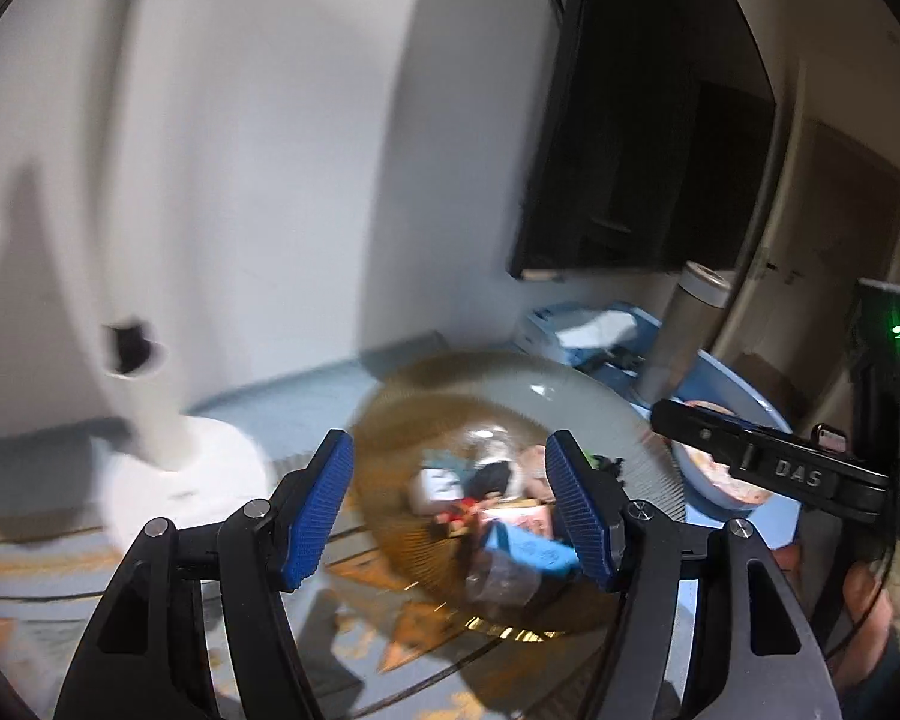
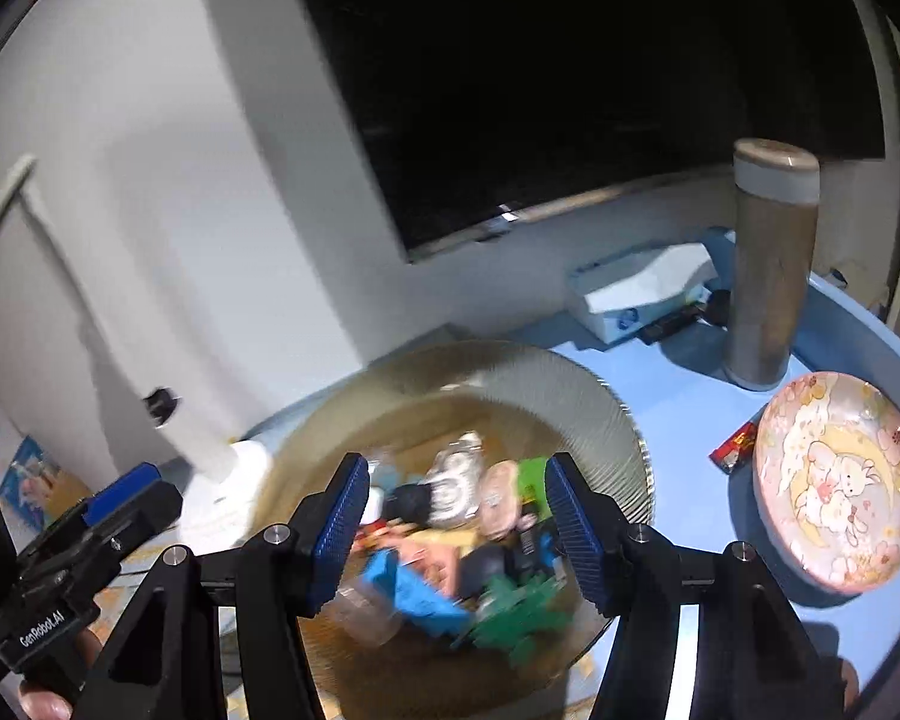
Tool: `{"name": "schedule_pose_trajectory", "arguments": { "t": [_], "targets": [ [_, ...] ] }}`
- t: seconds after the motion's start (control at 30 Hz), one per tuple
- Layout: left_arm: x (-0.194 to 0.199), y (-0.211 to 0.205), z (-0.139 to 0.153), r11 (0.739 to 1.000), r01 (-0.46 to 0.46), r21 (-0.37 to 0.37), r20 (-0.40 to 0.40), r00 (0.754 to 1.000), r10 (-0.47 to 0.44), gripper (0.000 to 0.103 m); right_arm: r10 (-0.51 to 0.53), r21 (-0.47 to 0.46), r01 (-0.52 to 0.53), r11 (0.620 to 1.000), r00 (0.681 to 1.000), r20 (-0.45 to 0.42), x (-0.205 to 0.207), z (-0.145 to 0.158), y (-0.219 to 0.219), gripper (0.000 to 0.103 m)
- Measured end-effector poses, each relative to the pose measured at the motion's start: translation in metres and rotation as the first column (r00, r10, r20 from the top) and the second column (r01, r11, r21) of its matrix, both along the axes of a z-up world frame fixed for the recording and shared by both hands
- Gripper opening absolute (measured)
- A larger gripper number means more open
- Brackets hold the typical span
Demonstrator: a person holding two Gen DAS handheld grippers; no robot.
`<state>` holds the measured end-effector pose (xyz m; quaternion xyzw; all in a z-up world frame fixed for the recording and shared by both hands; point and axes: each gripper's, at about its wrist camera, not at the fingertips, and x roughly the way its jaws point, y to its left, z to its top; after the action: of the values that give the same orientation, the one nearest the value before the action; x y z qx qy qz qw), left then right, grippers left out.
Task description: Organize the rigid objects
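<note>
Right wrist view shows your right gripper point(image 2: 456, 531) and left gripper point(image 1: 450, 510) released, jaws empty, over the glass bowl point(image 2: 570, 378) of small toys point(image 2: 498, 600) on the blue desk point(image 2: 678, 408); lower slowly, singling one toy.

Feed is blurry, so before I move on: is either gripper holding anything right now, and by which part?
Nothing is held. The left gripper and right gripper both stand open above the amber glass bowl of small objects, pads touching nothing.
</note>
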<state>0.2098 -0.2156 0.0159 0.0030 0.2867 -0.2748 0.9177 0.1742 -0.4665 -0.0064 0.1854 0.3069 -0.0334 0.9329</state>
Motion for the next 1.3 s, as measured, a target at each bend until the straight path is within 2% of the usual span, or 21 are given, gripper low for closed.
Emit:
{"name": "schedule_pose_trajectory", "arguments": {
  "t": [0.17,0.3,0.5,0.73,0.93,1.1,1.3],
  "targets": [
    [-0.054,0.037,0.036,0.992,-0.116,0.041,0.102,0.988,0.111,0.064,0.064,-0.025,-0.063,0.998,0.996,0.054,-0.028,0.034,0.044,0.06],
    [-0.091,0.062,0.055,0.982,-0.178,0.065,0.158,0.973,0.166,0.064,0.128,-0.05,-0.124,0.991,0.988,0.088,-0.051,0.057,0.087,0.061],
    [-0.135,0.1,0.076,0.967,-0.243,0.078,0.217,0.951,0.221,0.064,0.216,-0.094,-0.205,0.974,0.968,0.128,-0.084,0.077,0.15,0.062],
    [-0.173,0.134,0.087,0.953,-0.301,0.04,0.246,0.927,0.282,0.068,0.282,-0.14,-0.263,0.955,0.949,0.14,-0.118,0.09,0.201,0.062],
    [-0.208,0.144,0.087,0.933,-0.356,0.041,0.243,0.91,0.337,0.068,0.28,-0.133,-0.262,0.956,0.95,0.141,-0.149,0.089,0.212,0.063],
    [-0.245,0.146,0.077,0.922,-0.386,0.037,0.224,0.902,0.369,0.071,0.254,-0.089,-0.244,0.966,0.96,0.12,-0.18,0.076,0.207,0.064],
    [-0.28,0.13,0.058,0.914,-0.394,0.092,0.236,0.901,0.365,0.071,0.233,-0.025,-0.232,0.972,0.968,0.093,-0.212,0.054,0.197,0.068]
  ]
}}
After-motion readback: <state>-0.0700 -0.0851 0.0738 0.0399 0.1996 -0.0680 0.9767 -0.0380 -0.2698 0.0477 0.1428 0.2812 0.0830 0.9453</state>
